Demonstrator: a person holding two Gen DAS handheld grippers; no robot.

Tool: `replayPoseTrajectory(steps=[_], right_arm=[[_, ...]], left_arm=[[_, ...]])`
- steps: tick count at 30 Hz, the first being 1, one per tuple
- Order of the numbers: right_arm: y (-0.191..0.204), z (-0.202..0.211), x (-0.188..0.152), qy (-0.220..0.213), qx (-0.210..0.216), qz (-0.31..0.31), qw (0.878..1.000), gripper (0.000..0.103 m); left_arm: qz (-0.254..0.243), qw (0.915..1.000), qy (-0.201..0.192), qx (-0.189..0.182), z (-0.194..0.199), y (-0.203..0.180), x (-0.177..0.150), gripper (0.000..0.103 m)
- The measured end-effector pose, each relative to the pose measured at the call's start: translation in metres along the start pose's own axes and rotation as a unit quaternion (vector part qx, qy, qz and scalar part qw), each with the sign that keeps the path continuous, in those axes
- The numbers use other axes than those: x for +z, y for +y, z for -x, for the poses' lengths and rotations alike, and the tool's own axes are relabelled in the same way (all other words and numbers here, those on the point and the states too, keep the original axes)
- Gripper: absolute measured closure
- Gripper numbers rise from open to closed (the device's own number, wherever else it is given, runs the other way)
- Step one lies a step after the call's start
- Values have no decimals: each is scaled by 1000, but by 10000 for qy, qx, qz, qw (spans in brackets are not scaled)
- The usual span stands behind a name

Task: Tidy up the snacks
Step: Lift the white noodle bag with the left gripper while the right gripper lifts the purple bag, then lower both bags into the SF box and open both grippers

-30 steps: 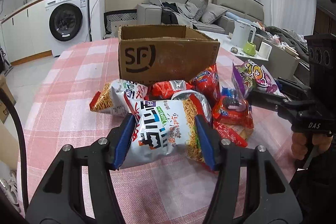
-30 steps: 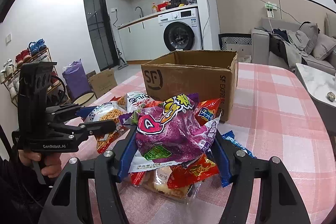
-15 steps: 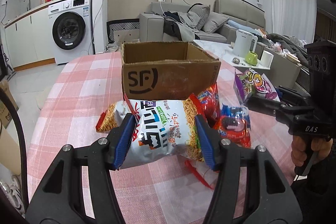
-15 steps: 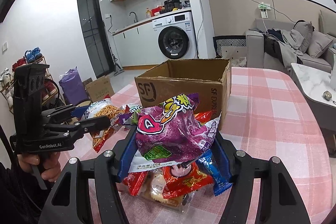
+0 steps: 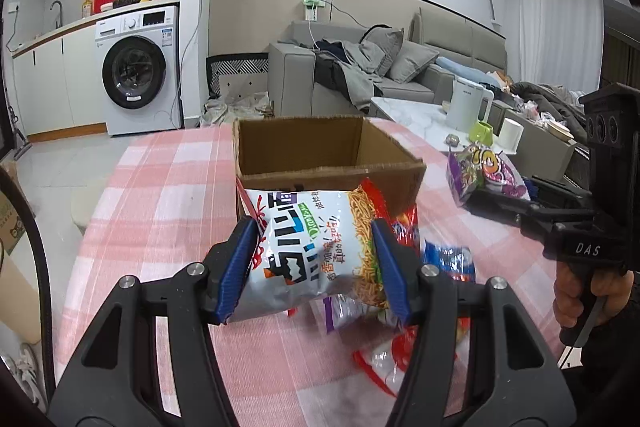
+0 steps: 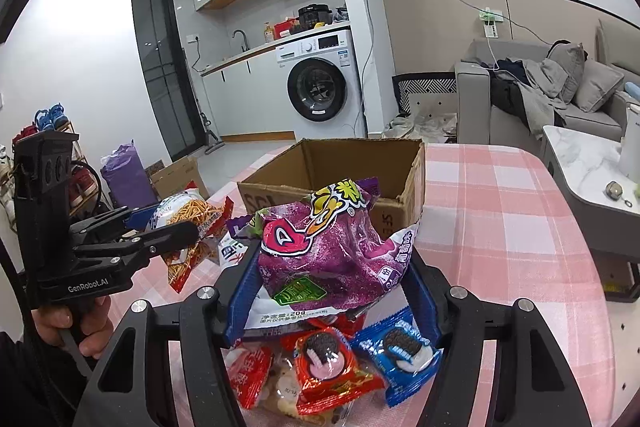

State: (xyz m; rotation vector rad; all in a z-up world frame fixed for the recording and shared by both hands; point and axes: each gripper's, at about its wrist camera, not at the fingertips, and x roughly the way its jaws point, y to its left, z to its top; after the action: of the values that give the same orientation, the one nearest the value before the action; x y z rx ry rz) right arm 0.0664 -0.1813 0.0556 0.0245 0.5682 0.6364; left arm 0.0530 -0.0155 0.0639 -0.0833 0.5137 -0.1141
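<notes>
Blue-padded left claw [image 5: 314, 263] clamps white noodle snack bag [image 5: 308, 247], lifted just before open cardboard box [image 5: 320, 155] on checked bench [image 5: 160, 195]. Right wrist view: right claw [image 6: 332, 287] clamps purple snack bag [image 6: 328, 251] above cookie packets [image 6: 332, 359].

I see white noodle bag [image 5: 308, 251] and purple snack bag [image 6: 328, 251] raised before open cardboard box [image 5: 320, 155]; small packets [image 6: 324, 367] lie below.

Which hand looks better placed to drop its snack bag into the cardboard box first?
Probably the left. Its noodle bag sits directly before the open box, centred on it. The right gripper's purple bag faces a box corner, off to one side.
</notes>
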Motion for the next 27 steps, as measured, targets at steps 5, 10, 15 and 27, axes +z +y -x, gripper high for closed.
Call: replayPoseTrajectory(steps=[5, 10, 15, 27], right_arm=[[-2, -7, 13, 41, 53, -64, 10000, 36], [-4, -19, 27, 122, 59, -66, 9999, 36], [-5, -32, 37, 186, 24, -27, 9998, 36], [-12, -67, 55, 406, -140, 35, 9991, 36]], left_arm=[[20, 9999, -116, 44, -3, 1, 19, 47], [53, 9998, -154, 111, -12, 2, 36, 47], [73, 9996, -191, 169, -28, 6, 52, 47], [9, 9995, -136, 285, -75, 16, 77, 47]])
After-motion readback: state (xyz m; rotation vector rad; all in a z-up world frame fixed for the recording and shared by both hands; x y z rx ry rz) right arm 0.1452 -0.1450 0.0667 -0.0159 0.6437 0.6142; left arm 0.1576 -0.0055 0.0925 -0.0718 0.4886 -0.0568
